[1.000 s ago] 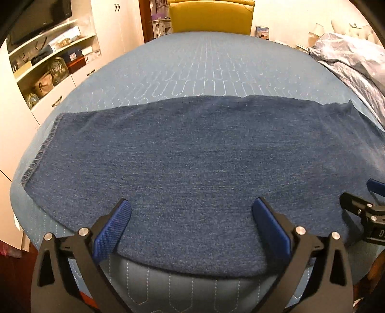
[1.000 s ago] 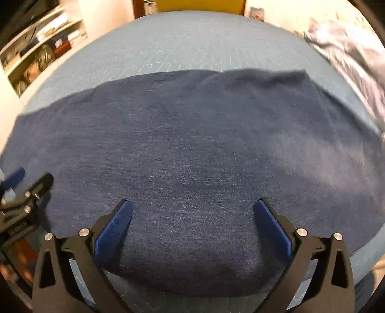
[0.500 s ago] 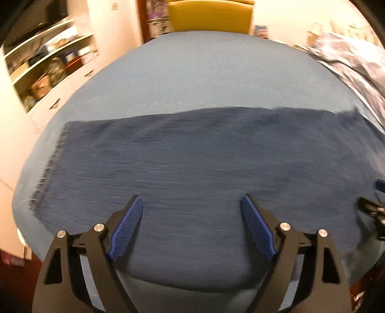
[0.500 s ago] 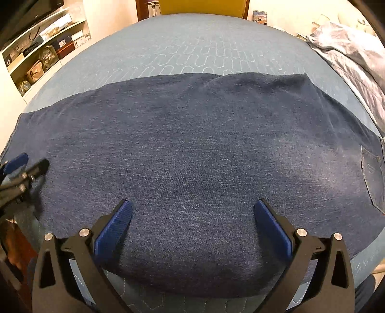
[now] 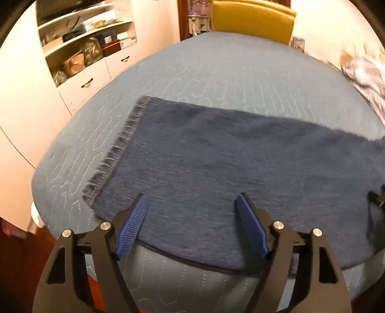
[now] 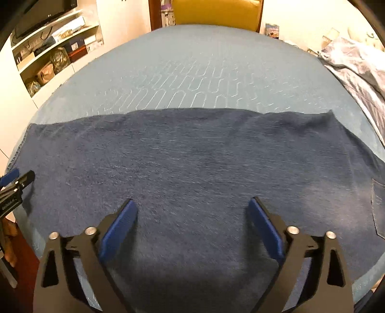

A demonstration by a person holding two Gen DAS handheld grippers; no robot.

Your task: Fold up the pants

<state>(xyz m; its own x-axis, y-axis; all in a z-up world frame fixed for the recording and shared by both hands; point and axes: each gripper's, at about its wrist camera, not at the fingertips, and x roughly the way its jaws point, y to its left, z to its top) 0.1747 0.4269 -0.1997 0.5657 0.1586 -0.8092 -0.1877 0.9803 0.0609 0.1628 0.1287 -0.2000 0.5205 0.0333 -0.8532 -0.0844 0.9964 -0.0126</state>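
Dark blue denim pants [image 5: 216, 168] [image 6: 192, 168] lie flat across a quilted blue table cover [image 5: 216, 72], legs folded together. The frayed leg hem [image 5: 115, 149] is at the left, and a back pocket [image 6: 377, 209] shows at the far right. My left gripper [image 5: 192, 211] hovers over the pants' near edge close to the hem; its jaws are closing with nothing pressed between them. My right gripper [image 6: 192, 211] hangs above the middle of the pants, jaws also closing and empty. Each gripper's tip shows at the edge of the other's view.
A yellow chair [image 6: 216, 14] stands behind the table. White shelves and drawers [image 5: 84, 60] with boxes and bags fill the left wall. A crumpled pale garment [image 6: 356, 72] lies at the table's right side. The table's left edge drops off near the hem.
Both grippers have drawn back and up from the pants. The left one has shifted toward the hem end, which now sits nearer the view's middle. Both pairs of jaws have narrowed a little.
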